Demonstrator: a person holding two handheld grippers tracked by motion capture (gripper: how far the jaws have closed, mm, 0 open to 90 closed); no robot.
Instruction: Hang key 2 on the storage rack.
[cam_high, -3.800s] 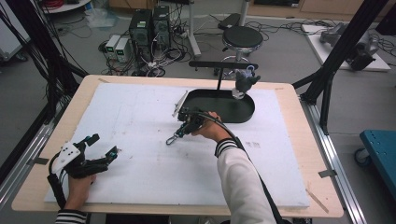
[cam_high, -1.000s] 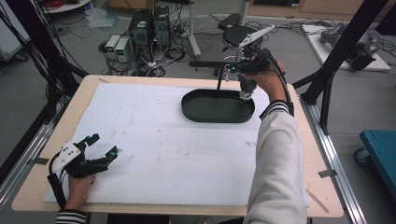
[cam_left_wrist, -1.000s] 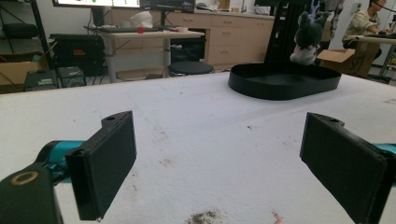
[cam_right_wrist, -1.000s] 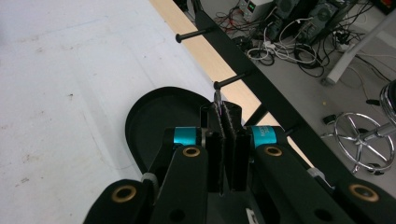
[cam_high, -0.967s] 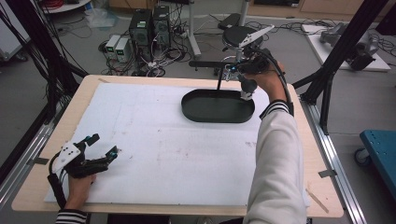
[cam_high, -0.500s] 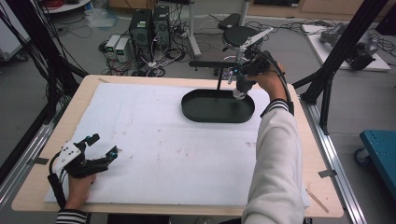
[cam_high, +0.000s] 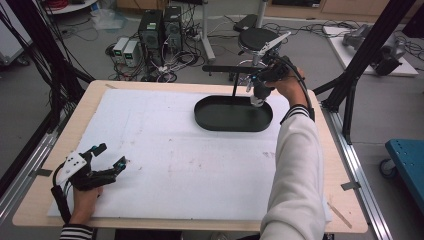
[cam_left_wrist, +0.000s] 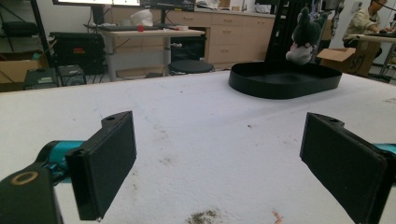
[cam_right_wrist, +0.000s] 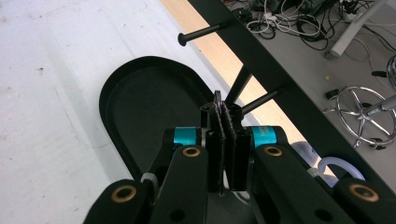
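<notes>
r claw (cam_high: 256, 96) carried plush from tray (cam_high: 233, 124) to rack (clenched on keyring), l claw (cam_high: 111, 156) released

Your wooden table (cam_high: 330, 165) stands on grey floor (cam_high: 50, 85); computer towers (cam_high: 160, 25) and tangled cables (cam_high: 165, 70) sit beyond its far edge, a blue cart (cam_high: 407, 165) to your right.
</notes>
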